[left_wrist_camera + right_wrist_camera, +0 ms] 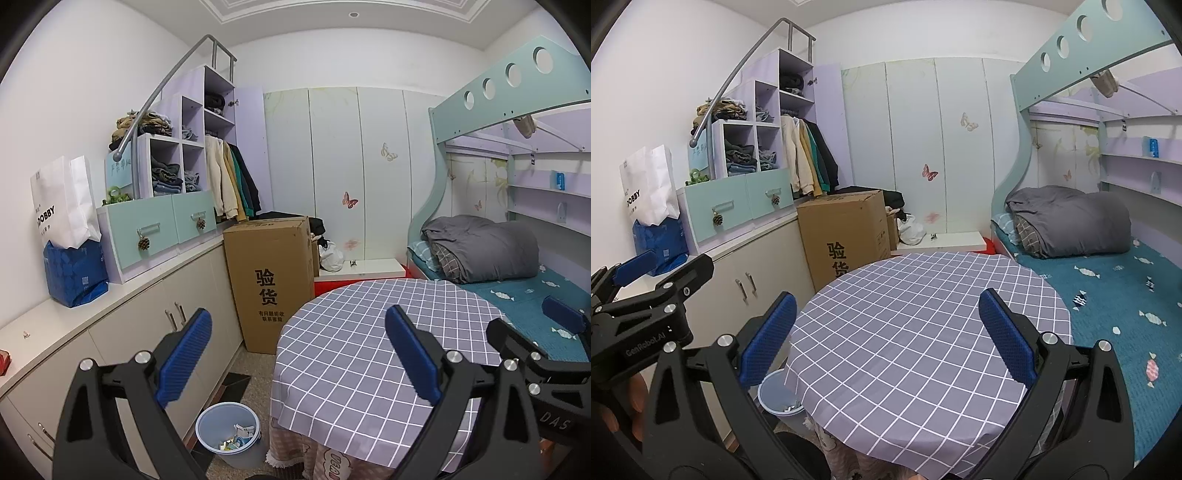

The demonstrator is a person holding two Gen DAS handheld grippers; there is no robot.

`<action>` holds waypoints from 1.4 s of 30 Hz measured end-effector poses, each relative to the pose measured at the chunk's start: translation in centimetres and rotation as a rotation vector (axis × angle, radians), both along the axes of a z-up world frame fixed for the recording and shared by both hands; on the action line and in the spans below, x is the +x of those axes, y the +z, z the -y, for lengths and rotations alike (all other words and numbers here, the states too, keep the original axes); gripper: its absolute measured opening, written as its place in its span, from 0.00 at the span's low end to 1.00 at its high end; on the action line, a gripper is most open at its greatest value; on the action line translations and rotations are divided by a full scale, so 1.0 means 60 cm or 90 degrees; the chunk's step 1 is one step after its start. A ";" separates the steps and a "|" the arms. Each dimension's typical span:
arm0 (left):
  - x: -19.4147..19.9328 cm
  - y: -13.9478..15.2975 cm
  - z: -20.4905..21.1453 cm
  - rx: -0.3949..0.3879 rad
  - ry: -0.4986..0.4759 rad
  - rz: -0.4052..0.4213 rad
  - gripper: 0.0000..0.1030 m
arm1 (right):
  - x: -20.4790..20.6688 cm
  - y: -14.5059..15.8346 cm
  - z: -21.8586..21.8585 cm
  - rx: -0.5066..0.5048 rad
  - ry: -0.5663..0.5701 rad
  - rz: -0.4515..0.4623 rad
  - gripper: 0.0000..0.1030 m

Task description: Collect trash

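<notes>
left gripper (299, 354) hangs wide apart w/ nothing btwn its blue pads, held above the near-left edge of the round counter (369, 332) w/ the grey checked cloth. right gripper (886, 332) is just as wide and empty, over the near middle of the same counter, just beside the left one.

no trash shows on the cloth; top looks bare from both views. the trash that can be seen is already in the blue bin (227, 432), scraps of paper (236, 439) at the bottom. bin stands on the floor at the near left, tucked by the counter's left edge and in front of the white cabinets (147, 332); in the right wrist view it's half hidden under the cloth overhang.

key relation: bin lies below and to the left of both grippers, so the left gripper is the nearer one, nearly straight above it. bin is upright, mouth up, so any drop goes straight down.

judging by this, the task looks about done or btwn pieces; if more trash is left it's out of view, maybe on the floor or near the cardboard box (269, 280) far left.
</notes>
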State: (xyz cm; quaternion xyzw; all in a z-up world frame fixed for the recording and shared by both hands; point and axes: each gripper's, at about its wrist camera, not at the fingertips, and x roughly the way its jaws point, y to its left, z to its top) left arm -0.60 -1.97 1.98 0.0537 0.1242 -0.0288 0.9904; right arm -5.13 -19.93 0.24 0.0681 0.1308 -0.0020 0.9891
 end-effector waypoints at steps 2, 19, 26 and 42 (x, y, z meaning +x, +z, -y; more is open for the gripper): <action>-0.001 -0.001 0.002 0.000 0.001 0.000 0.90 | 0.001 0.000 0.002 0.000 0.001 0.000 0.94; -0.001 -0.002 0.003 0.000 0.001 -0.002 0.90 | 0.008 -0.004 0.006 0.007 0.011 -0.008 0.94; -0.001 -0.002 0.003 0.000 0.001 -0.003 0.90 | 0.010 -0.004 0.007 0.014 0.020 -0.009 0.94; -0.003 -0.005 0.007 0.000 0.003 -0.004 0.90 | 0.012 -0.007 0.008 0.012 0.024 -0.012 0.94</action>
